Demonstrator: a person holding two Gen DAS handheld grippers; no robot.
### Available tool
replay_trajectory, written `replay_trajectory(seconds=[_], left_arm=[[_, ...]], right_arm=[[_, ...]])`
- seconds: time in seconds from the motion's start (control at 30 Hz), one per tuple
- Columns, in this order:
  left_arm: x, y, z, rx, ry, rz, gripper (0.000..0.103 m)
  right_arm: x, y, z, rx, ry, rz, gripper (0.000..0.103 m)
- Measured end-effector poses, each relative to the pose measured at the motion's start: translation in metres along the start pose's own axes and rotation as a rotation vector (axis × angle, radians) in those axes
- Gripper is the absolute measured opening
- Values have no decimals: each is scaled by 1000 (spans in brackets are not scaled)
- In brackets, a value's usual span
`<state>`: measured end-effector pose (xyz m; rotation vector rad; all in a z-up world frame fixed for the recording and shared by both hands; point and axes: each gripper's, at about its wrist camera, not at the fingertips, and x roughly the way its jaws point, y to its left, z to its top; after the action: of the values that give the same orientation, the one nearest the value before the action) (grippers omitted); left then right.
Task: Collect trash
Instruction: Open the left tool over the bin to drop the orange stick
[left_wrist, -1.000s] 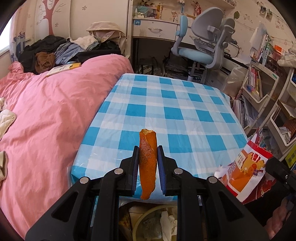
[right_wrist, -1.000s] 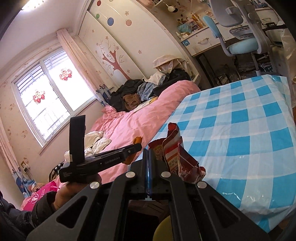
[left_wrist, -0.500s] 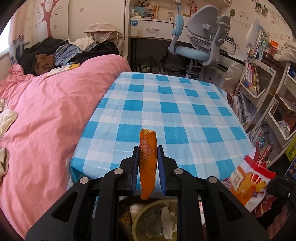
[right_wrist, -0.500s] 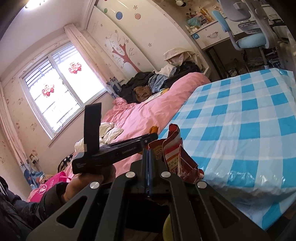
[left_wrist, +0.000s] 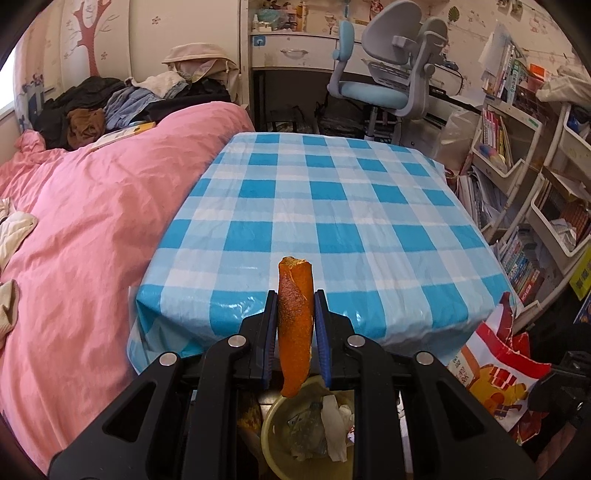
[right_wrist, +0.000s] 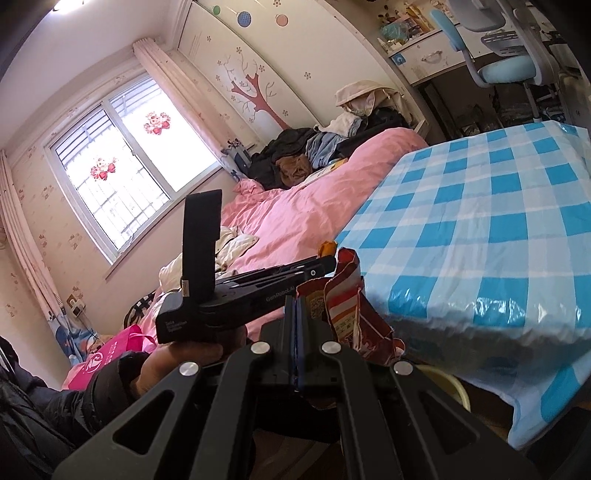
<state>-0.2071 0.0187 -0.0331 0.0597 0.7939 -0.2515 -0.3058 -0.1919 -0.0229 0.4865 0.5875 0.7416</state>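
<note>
My left gripper is shut on a long orange peel, held upright just off the near edge of the table, above a yellow-green bin with crumpled trash in it. My right gripper is shut on a red and white snack bag, which also shows at the lower right of the left wrist view. The left gripper with the peel tip shows in the right wrist view, just left of the bag. The bin rim shows below the table edge.
A table with a blue and white checked cloth lies ahead. A pink bed is on the left. A blue chair and desk stand behind, and shelves of books stand on the right.
Both grippers have drawn back from the table and lowered with their loads. The bin has come further into view under the left gripper. The snack bag has sunk below the table edge.
</note>
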Motion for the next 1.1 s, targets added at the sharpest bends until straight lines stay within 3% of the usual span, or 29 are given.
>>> replay_trajectory(seconds=[1.1], left_arm=[[-9,-16,-31,44,34,-11,18]], right_arm=[[-2,9,-21,10,39,-12,1]])
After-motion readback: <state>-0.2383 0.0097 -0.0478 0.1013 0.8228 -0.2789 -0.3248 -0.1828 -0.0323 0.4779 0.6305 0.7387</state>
